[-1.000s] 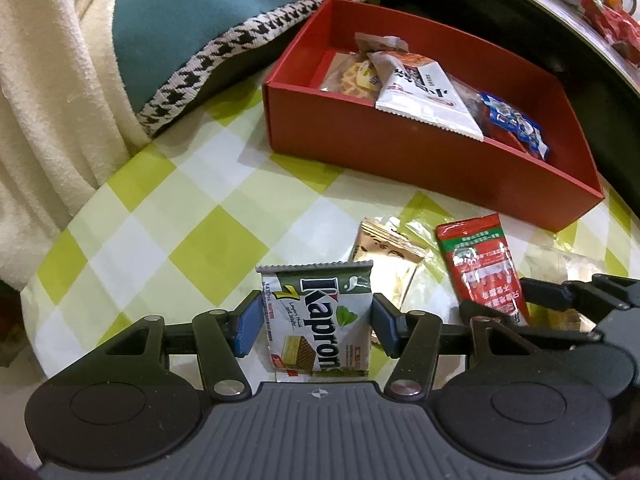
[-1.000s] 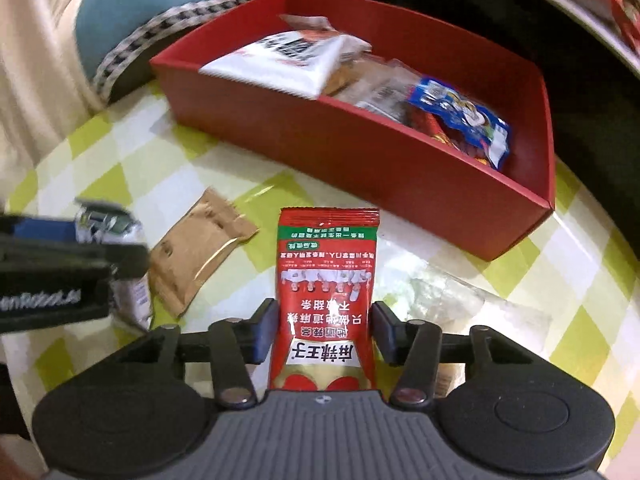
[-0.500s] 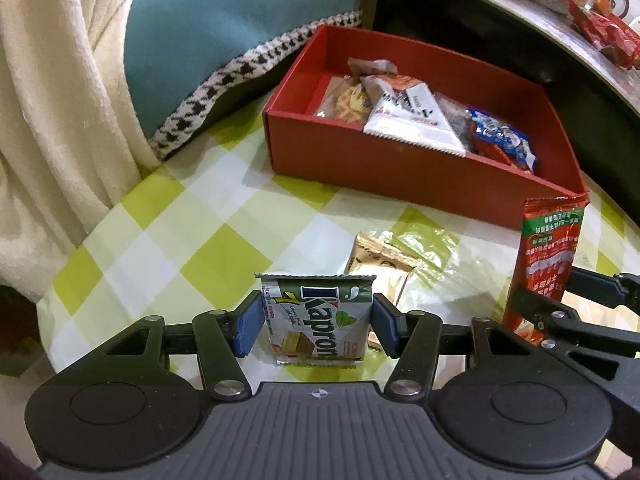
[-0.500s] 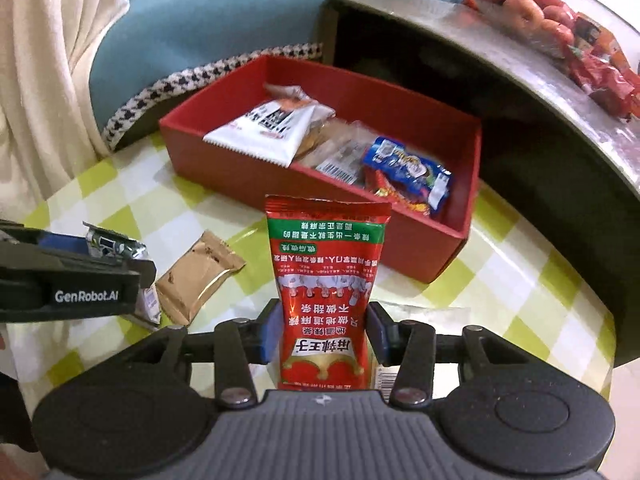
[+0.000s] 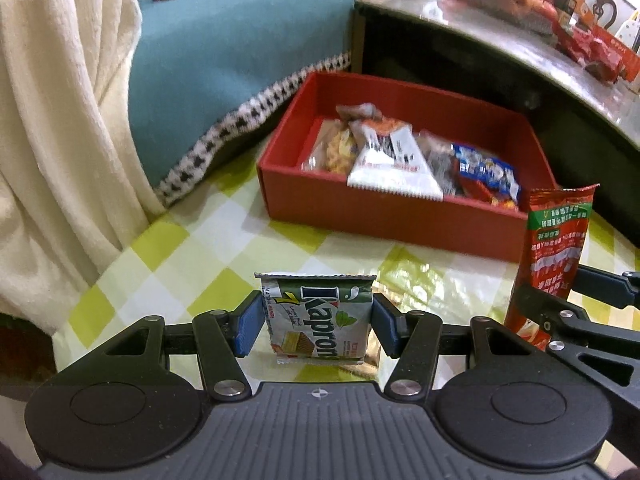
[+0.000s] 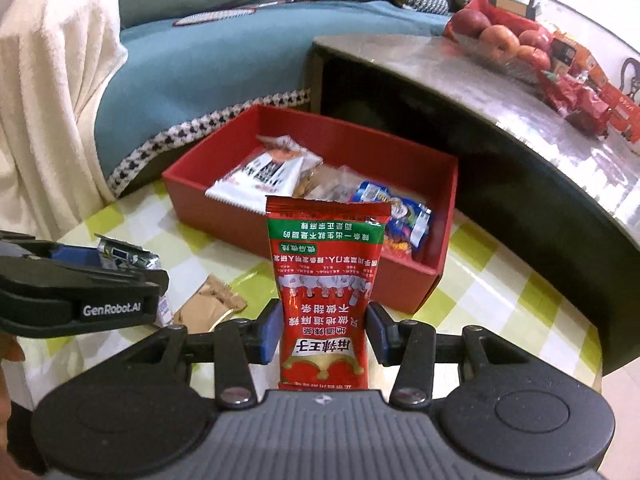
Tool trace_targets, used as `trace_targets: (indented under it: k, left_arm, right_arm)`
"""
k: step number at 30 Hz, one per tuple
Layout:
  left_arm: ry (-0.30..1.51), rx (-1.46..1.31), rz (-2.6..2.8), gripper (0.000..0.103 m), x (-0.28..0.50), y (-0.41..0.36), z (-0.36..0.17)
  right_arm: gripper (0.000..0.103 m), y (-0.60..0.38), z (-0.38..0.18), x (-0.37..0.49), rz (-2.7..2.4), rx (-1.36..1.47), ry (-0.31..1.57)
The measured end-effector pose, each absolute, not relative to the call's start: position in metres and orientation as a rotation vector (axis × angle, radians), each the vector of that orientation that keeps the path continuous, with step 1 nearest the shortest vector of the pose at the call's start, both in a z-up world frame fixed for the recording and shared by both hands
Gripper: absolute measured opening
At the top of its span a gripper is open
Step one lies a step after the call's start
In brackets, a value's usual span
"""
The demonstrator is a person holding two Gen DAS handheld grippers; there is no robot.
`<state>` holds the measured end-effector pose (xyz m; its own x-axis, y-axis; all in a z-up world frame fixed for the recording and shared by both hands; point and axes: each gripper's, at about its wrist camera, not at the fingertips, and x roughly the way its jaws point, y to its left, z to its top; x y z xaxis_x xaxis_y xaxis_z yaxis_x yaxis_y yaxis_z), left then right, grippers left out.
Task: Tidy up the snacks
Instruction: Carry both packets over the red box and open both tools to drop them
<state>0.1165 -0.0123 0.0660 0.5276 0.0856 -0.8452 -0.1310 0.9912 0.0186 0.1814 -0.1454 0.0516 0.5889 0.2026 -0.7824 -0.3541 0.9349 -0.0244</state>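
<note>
Between right fingers (image 6: 269,334), red packet (image 6: 326,292) stands upright.

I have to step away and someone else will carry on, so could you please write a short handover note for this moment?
Left claw: shut on the Kapron wafer pack, lifted off the table.
Right claw: shut on the red sachet, upright, also lifted.
Red box: on the checked tablecloth, already holding several snacks.
Left to do: drop both packs in the box, then fetch the gold packet lying on the cloth.

Snacks (image 5: 394,162) in box (image 5: 384,216) (on table (image 5: 168,264))
</note>
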Motion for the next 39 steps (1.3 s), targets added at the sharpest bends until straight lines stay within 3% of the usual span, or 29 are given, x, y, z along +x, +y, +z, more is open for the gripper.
trace_targets:
  k: [22,37,39]
  left_arm:
    - [0.894,-0.014,0.159,0.065,0.184,-0.021,0.092]
    - [0.908,0.003,0.168,0.064,0.242,-0.035,0.071]
    - [0.916,0.003,0.177,0.061,0.246,-0.034,0.067]
  right_arm:
    - [0.049,-0.147,0.071,0.246,0.219,-0.13,0.761]
    - [0.048,-0.145,0.048,0.299,0.215,-0.104,0.775]
    - [0.048,-0.143,0.044,0.303,0.226,-0.104,0.785]
